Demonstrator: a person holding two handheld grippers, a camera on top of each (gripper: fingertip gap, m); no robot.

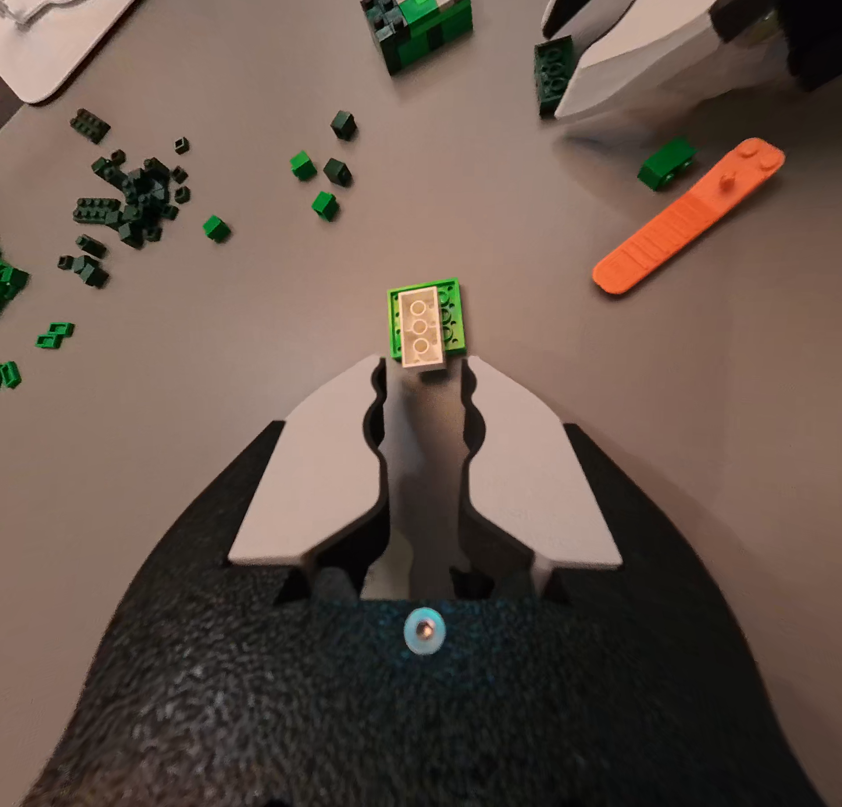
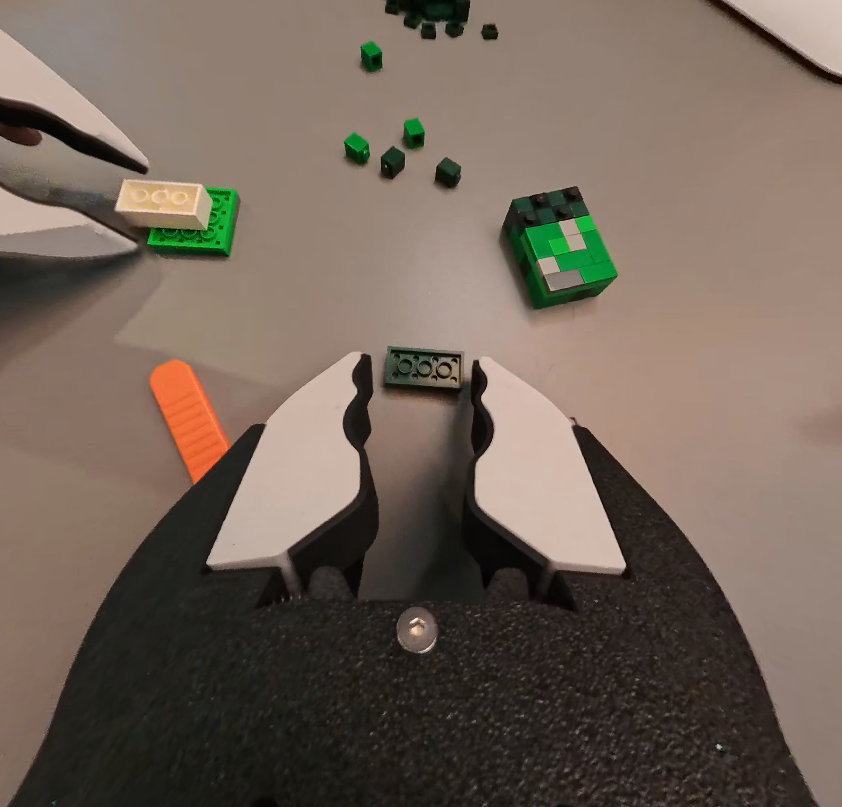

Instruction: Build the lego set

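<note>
1. Right wrist view: right gripper low over the grey table, jaws parted wider than the dark green plate lying flat between the fingertips, underside up. No contact visible on either side; it holds nothing.
2. Left wrist view: left gripper with jaws parted, tips just short of a white brick that sits, underside up, on a bright green plate. The right wrist view shows the brick overhanging the plate's edge toward this gripper; whether the tips touch it, cannot tell. Nothing clamped.
3. Elsewhere: finished green cube assembly apart on the table; loose small green cubes beyond; heap of dark pieces farther off; orange brick separator lying idle.
4. Handling, as judged: the dark green plate is light, rigid, thin and smooth-sided. It will likely skid or flip if pinched off-centre. Best hold is across the two short ends, tips low against the table, squeezing squarely.
5. The white brick is taller and stiff, so its long side walls offer an easier grip. Pressing it home likely needs the bright green plate braced, or the plate slides.
</note>
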